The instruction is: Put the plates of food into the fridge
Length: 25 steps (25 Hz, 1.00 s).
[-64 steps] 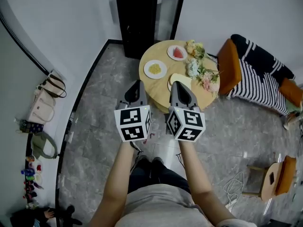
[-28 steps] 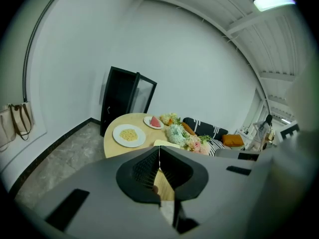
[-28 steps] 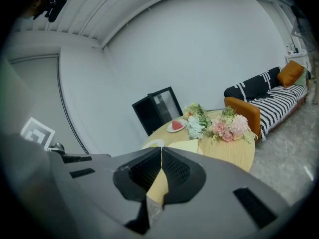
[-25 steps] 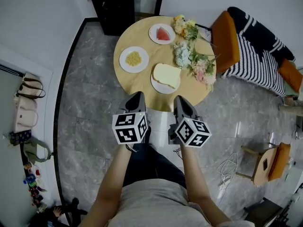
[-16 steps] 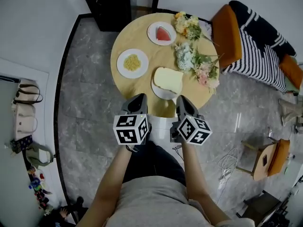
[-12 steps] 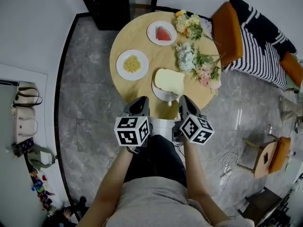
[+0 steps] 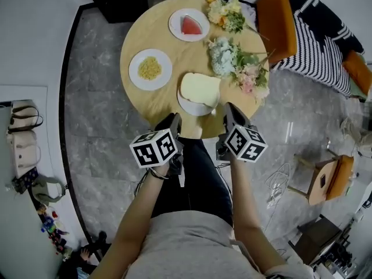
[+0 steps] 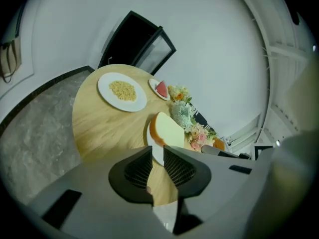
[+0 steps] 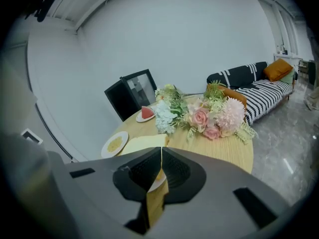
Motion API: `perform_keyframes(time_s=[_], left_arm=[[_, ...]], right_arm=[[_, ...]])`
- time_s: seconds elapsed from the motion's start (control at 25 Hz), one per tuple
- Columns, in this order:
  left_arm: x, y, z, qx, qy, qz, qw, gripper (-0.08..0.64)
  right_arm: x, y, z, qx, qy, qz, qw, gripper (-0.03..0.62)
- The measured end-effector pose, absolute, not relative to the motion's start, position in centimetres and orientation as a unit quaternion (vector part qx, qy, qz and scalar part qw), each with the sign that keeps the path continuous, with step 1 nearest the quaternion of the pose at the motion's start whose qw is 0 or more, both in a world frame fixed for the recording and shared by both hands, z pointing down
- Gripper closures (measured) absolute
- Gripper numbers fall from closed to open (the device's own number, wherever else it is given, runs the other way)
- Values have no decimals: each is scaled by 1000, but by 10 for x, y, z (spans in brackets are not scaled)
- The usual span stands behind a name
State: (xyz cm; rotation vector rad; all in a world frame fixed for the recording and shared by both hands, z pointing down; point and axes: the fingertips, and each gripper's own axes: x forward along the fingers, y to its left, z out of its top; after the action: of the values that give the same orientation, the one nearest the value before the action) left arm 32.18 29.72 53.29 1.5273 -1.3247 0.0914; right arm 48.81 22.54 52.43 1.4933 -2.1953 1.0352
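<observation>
L gripper (image 7: 172,119) jaws slightly apart, empty | R gripper (image 7: 230,107) tips together | both fwd, at table (image 7: 165,97) edge

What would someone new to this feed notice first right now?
The round wooden table carries three white plates: the bread plate at the near edge, the yellow-food plate on the left, and the watermelon plate at the far side. Flowers crowd its right side. The left gripper and right gripper hover empty at the near edge, flanking the bread plate.
</observation>
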Motion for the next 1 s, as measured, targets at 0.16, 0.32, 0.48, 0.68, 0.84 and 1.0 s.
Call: perform_keyframes(time_s=[0.16,0.32,0.48,0.68,0.84,1.0], left_arm=[[330,295,539,625,-552,28,551,478],[342,293,550,606,-547,20,577,463],[347,291,561,591,-554,29,586,460],[347,288,573,558,-566,6,607,460],[346,282,579,537,-570,-21,622,460],[346,276,582,524,-574,-33,629,460]], right_arm=[[492,214,537,491,-769,373,168,578],[493,205,552,462,-770,395,195,578],[491,201,565,435,-766,423,211,578],[490,196,573,412,-759,459,207,578],[492,194,577,399,-757,473,212,577],[492,190,581,388,-757,476,222,577]])
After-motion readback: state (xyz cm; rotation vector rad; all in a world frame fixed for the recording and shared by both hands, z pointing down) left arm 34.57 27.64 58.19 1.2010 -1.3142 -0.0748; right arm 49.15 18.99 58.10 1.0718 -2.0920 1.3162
